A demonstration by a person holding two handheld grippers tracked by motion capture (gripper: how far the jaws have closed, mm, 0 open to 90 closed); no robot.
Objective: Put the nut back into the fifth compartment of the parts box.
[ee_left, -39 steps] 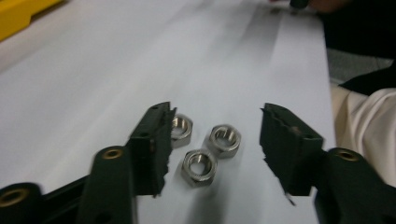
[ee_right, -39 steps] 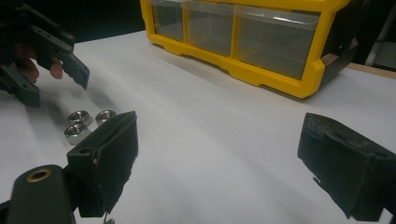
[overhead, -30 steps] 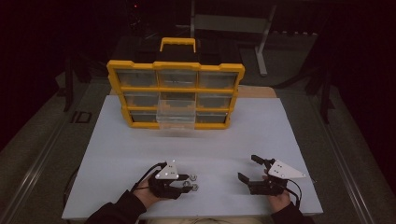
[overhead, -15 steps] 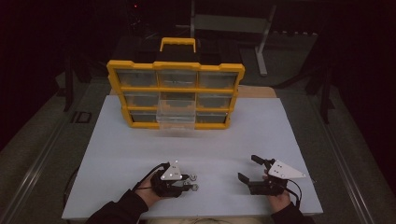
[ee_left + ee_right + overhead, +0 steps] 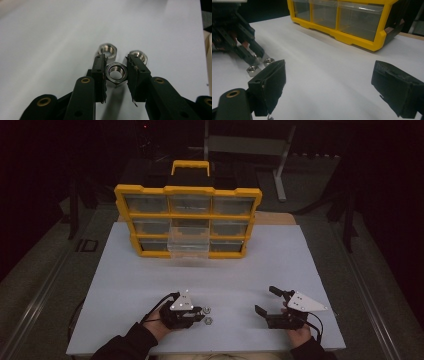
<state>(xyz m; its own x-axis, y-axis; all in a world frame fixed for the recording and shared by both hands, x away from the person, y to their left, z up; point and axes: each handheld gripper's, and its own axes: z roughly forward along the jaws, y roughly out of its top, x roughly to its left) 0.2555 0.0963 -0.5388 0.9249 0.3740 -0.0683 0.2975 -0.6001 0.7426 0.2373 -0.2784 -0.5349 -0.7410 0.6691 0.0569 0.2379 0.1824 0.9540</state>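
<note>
We see our right gripper (image 5: 329,87) w/ jaws wide apart over white table (image 5: 332,62); yellow organizer (image 5: 347,37) beyond, two nuts (image 5: 259,66) by left gripper (image 5: 252,53).

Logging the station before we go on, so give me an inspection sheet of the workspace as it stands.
Surface: white table top, bare around the work.
Job's things: three steel hex nuts; one nut held in the left claw, two nuts on the table just beyond it.
Clutter: nothing seen.
Grippers: left claw shut on the nut; right claw open, holding nothing.
Cables: one trails from each claw.
Surroundings: yellow drawer organizer at the far edge, middle clear drawer pulled out; dark room.
</note>
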